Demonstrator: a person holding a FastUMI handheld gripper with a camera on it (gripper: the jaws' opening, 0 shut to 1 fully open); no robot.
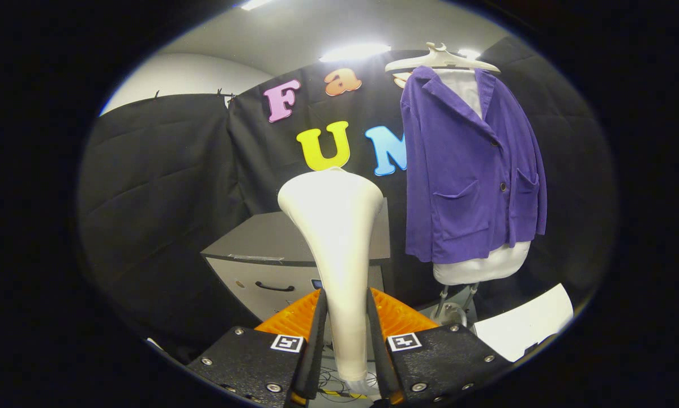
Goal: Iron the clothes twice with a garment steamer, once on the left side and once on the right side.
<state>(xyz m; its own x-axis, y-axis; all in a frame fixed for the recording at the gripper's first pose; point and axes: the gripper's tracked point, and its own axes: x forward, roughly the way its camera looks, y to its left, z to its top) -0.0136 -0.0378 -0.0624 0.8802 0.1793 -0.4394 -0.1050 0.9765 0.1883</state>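
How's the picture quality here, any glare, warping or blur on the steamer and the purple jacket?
Gripper view: ceiling lights blow out to white glare; fisheye bending curves the cabinet edges; the gripper holds the steamer, evenly lit with soft shading, both fingers pressing its handle; the purple jacket is sharp, pockets and buttons readable; no motion blur.

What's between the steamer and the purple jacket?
Nothing: in the gripper view, just black wall cloth separates the steamer, clamped between the fingers, from the purple jacket.
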